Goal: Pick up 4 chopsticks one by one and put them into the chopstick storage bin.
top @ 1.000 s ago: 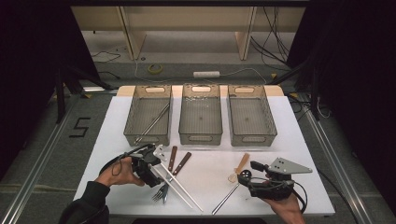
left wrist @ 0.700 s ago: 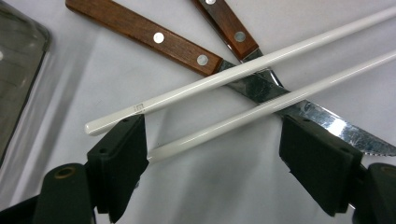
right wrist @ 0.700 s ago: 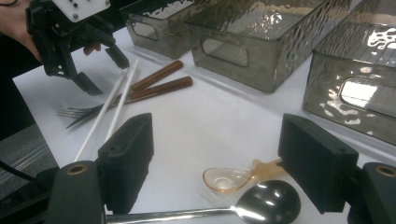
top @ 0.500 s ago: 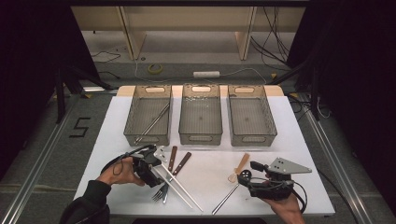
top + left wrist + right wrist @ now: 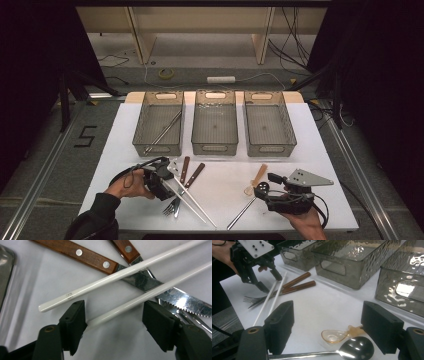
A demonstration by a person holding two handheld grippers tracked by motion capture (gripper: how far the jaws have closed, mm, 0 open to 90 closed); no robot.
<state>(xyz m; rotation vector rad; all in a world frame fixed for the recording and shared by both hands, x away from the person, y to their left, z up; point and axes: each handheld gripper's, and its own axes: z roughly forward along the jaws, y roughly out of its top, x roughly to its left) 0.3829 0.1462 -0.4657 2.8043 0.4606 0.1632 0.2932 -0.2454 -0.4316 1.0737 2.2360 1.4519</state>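
On the white table, lower left of the high view, the left gripper spreads its jaws around a white chopstick running diagonally toward lower right

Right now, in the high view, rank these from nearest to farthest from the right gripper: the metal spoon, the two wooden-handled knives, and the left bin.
1. Metal spoon, just left of the right gripper.
2. Wooden-handled knives, mid-table, farther left.
3. Left bin, far left, at the back.
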